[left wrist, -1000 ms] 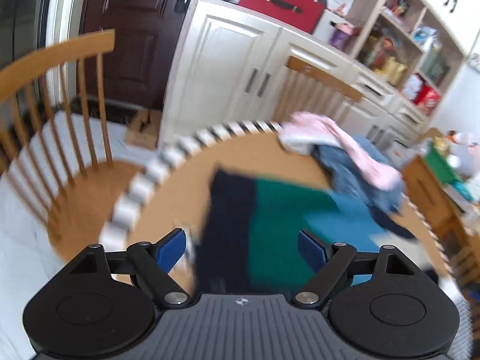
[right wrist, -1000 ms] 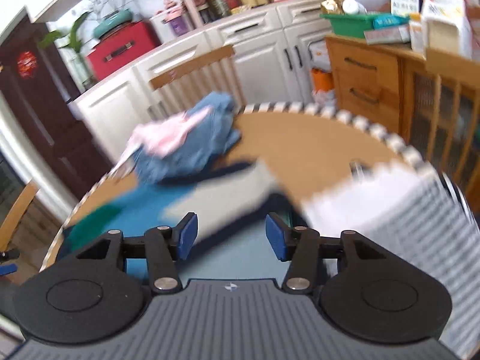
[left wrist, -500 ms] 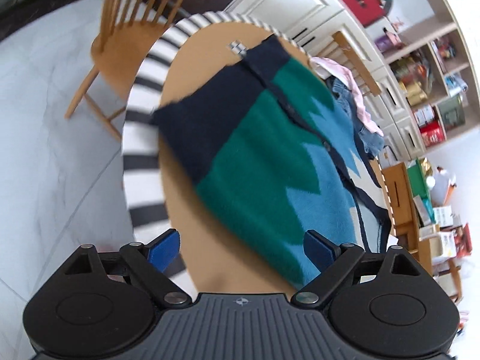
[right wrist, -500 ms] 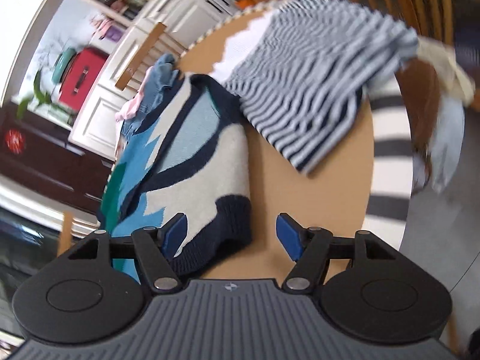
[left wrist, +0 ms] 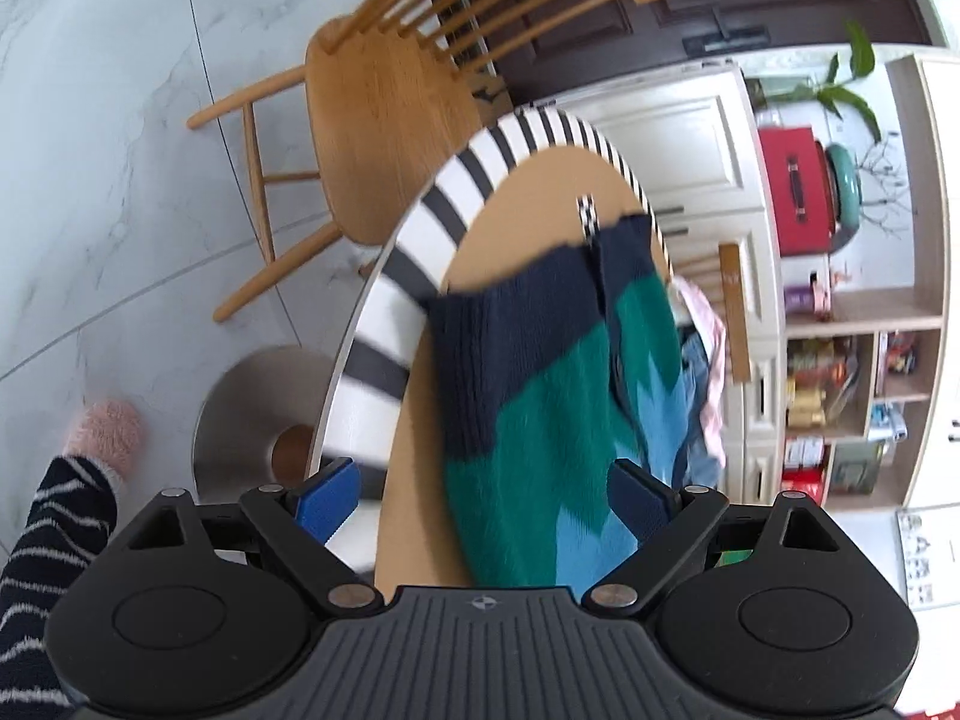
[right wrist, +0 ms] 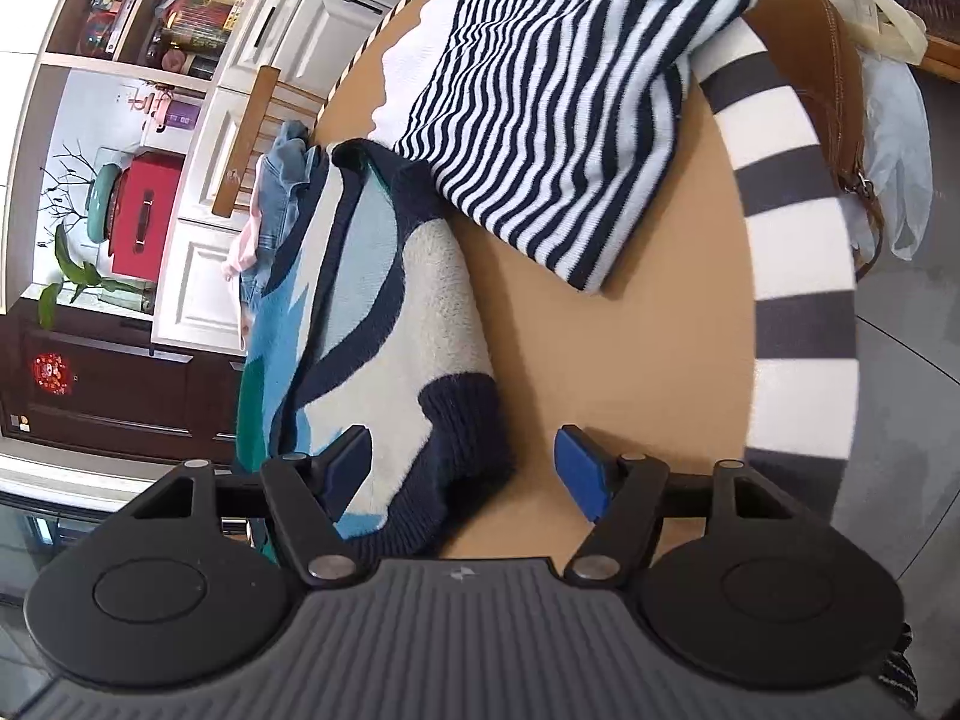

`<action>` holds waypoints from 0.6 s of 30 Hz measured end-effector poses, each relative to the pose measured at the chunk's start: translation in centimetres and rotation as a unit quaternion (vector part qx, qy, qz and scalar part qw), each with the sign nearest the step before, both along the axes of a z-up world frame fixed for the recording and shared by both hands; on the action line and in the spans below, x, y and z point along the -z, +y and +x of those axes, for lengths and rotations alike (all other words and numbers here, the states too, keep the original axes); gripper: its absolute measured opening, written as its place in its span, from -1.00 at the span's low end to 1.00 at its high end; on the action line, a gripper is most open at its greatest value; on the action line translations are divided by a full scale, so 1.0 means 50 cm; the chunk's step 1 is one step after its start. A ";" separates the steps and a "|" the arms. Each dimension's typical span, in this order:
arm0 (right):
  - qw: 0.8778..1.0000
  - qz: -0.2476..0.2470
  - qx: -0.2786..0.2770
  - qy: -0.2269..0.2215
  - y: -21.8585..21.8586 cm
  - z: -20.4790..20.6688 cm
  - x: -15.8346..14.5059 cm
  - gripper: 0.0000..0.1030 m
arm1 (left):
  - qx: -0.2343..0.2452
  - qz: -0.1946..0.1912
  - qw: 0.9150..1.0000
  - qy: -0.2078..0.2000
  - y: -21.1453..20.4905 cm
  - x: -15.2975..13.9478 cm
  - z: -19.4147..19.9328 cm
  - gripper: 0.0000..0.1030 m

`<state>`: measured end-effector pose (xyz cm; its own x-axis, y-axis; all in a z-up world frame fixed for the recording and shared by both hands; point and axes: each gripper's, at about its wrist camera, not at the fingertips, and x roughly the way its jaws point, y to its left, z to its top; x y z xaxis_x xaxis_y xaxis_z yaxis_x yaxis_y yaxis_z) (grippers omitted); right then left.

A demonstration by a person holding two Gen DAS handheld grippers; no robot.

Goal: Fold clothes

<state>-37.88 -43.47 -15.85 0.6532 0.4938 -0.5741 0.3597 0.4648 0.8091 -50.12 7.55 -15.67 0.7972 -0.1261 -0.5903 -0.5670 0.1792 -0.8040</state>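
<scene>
A knit sweater in navy, green, blue and cream (left wrist: 540,396) lies spread on the round wooden table (left wrist: 420,480). My left gripper (left wrist: 480,501) is open above its navy and green end. In the right wrist view the sweater's cream end with a navy cuff (right wrist: 414,324) lies under my open right gripper (right wrist: 462,471). A folded navy-and-white striped garment (right wrist: 558,102) lies beyond it. Neither gripper holds anything.
A pile of denim and pink clothes (left wrist: 699,360) sits at the table's far side. The table has a black-and-white striped rim (left wrist: 414,252). A wooden chair (left wrist: 384,96) stands by it. A brown bag (right wrist: 822,96) hangs beside the rim. White cabinets (left wrist: 690,138) line the wall.
Both grippers have risen and tilted down over the table, so the sweater is now seen from above. Both stay open.
</scene>
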 end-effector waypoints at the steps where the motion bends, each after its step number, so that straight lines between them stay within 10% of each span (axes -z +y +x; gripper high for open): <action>1: 1.000 -0.004 -0.002 -0.002 0.004 0.004 -0.001 0.35 | -0.003 0.000 1.000 0.000 0.006 0.001 0.008 0.78; 18: 1.000 0.028 0.005 0.011 0.014 0.039 0.006 0.35 | 0.025 0.038 0.999 0.002 0.038 0.006 0.126 0.25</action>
